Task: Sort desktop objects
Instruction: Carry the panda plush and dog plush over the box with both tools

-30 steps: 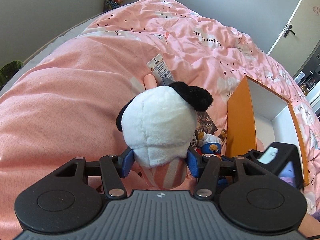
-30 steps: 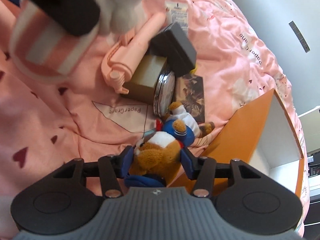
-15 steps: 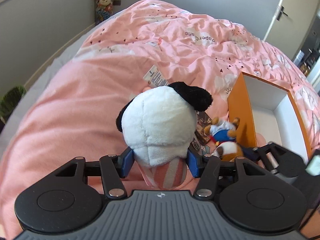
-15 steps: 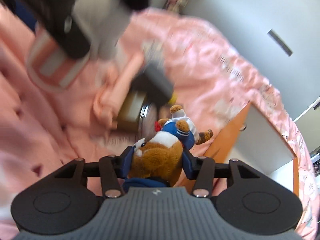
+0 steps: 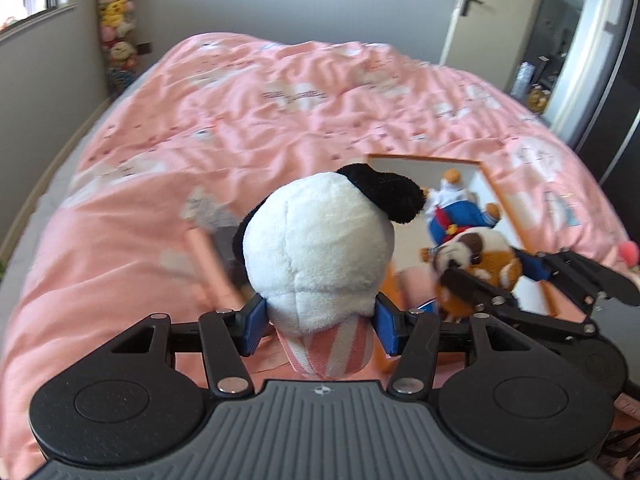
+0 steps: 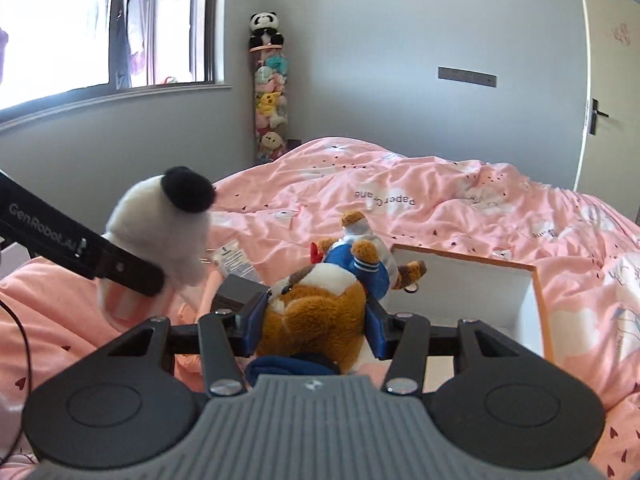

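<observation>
My left gripper point(image 5: 318, 326) is shut on a white plush panda point(image 5: 320, 240) with black ears and a pink striped body, held above the pink bed. My right gripper point(image 6: 314, 326) is shut on a brown plush dog in a blue sailor suit point(image 6: 324, 300), lifted near the open orange box point(image 6: 538, 292). In the left wrist view the dog point(image 5: 472, 252) and right gripper point(image 5: 500, 280) hang over the box point(image 5: 424, 160). In the right wrist view the panda point(image 6: 160, 224) is at the left.
The pink quilt point(image 5: 280, 100) covers the bed. A pink tube point(image 5: 208, 260), a dark box point(image 6: 236, 292) and a white packet point(image 6: 234, 260) lie left of the orange box. A column of plush toys point(image 6: 268, 92) stands in the far corner. A door point(image 6: 612, 80) is at right.
Both grippers have lifted and tilted up with their toys. The right gripper carried the dog from the quilt up toward the orange box opening.
</observation>
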